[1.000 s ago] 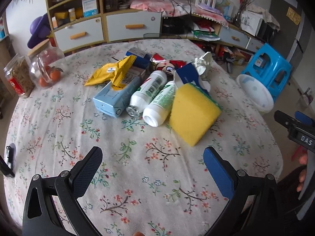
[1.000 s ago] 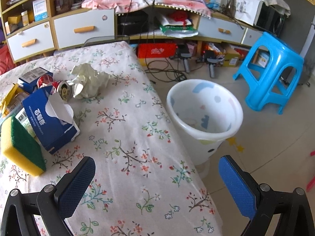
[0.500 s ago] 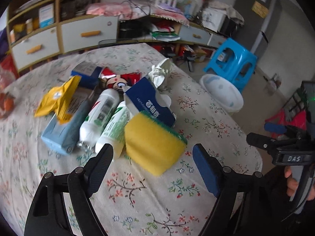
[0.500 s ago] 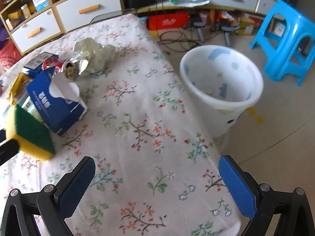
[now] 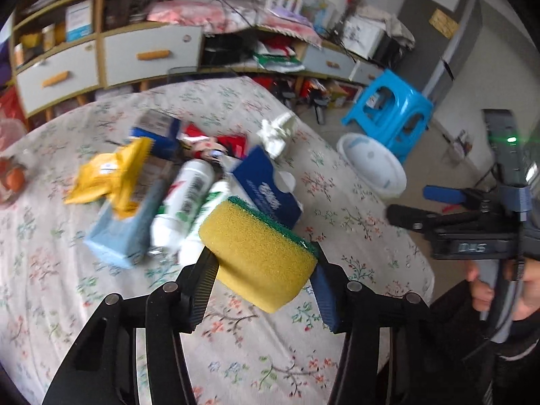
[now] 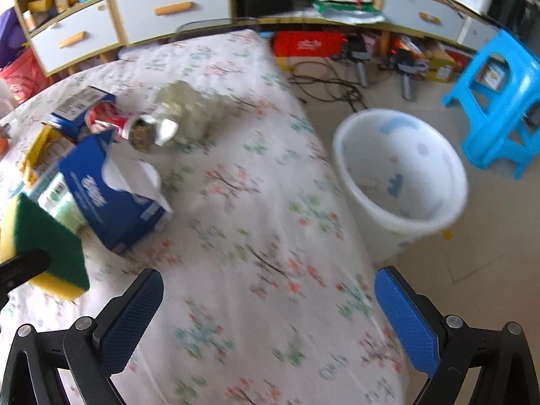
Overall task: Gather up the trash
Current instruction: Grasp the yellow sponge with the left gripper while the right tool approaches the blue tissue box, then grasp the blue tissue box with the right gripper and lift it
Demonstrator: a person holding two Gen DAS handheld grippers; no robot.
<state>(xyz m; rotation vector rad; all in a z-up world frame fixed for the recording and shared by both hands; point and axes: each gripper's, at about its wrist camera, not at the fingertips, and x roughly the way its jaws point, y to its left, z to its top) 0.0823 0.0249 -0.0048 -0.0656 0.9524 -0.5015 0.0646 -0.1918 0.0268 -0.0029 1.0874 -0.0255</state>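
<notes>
Now the left tool, angled downward, has just closed, gripping the sponge.

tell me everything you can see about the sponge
The sponge is a thick yellow foam block with a thin green scouring layer on one face. It sits tilted between the fingers of the left gripper, whose jaws have just been closing and now press its sides. It looks raised off the tablecloth, in front of the bottles and the tissue box.

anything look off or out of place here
Yes: the left tool is pinching a clean-looking yellow sponge, hardly obvious trash, while the crumpled paper and crushed can lie on the table.
</notes>
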